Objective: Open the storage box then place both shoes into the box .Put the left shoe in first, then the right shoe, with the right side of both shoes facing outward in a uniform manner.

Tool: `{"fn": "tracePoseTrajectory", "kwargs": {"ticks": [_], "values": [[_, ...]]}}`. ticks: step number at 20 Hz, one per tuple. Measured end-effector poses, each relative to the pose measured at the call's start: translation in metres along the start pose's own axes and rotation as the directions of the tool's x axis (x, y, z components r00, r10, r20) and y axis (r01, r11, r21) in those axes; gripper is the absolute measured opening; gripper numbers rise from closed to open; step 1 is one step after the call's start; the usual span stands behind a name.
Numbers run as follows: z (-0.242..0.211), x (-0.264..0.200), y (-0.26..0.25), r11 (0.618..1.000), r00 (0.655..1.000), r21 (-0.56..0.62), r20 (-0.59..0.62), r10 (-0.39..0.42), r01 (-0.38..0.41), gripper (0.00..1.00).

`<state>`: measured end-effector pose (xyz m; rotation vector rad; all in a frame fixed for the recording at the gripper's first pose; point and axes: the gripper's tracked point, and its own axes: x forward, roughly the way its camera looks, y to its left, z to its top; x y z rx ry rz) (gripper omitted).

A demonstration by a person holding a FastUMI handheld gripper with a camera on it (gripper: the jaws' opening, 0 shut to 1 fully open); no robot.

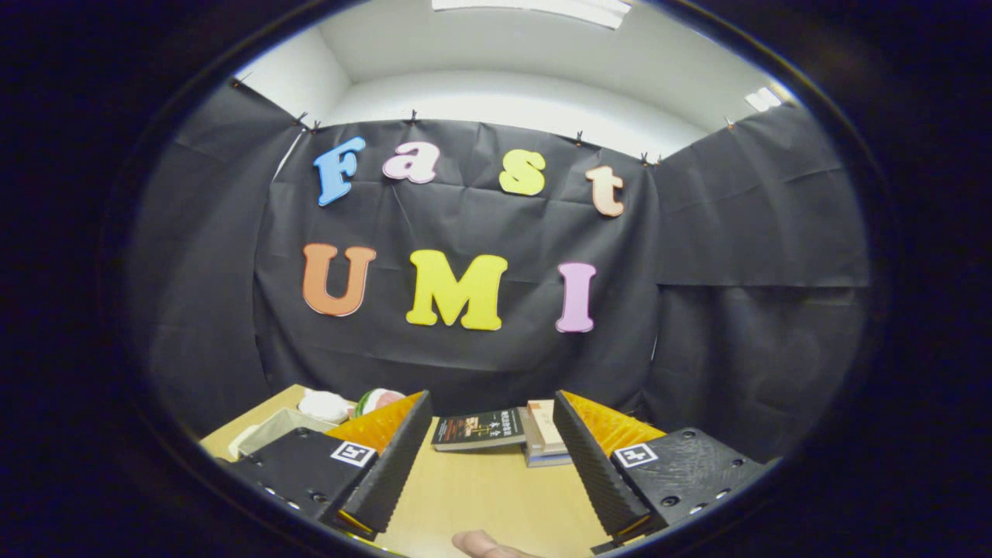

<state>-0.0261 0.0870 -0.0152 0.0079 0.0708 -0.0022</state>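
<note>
My gripper [490, 434] is held up above the wooden table [488, 496], its two fingers wide apart with nothing between them. Beyond the left finger [391, 465], at the table's far left, a pale open box [271, 428] shows its rim. A white shoe [325, 405] sits just behind that box, and beside it a rounded item with green and pink [377, 400] peeks over the left finger. I cannot tell whether that item is the second shoe.
A dark-covered book [480, 428] lies flat on the table ahead, between the fingers. A small stack of books [544, 435] sits next to it, by the right finger. A fingertip of a person's hand [484, 545] shows at the near edge.
</note>
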Motion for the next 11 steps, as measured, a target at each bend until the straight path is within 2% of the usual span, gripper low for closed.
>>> {"fn": "tracePoseTrajectory", "kwargs": {"ticks": [4,11], "values": [[-0.011,-0.004,-0.014,0.999,1.0,0.026,-0.01,0.018,-0.018,0.95],[-0.018,-0.008,-0.01,0.999,0.999,0.033,-0.019,0.042,-0.041,0.96]]}}
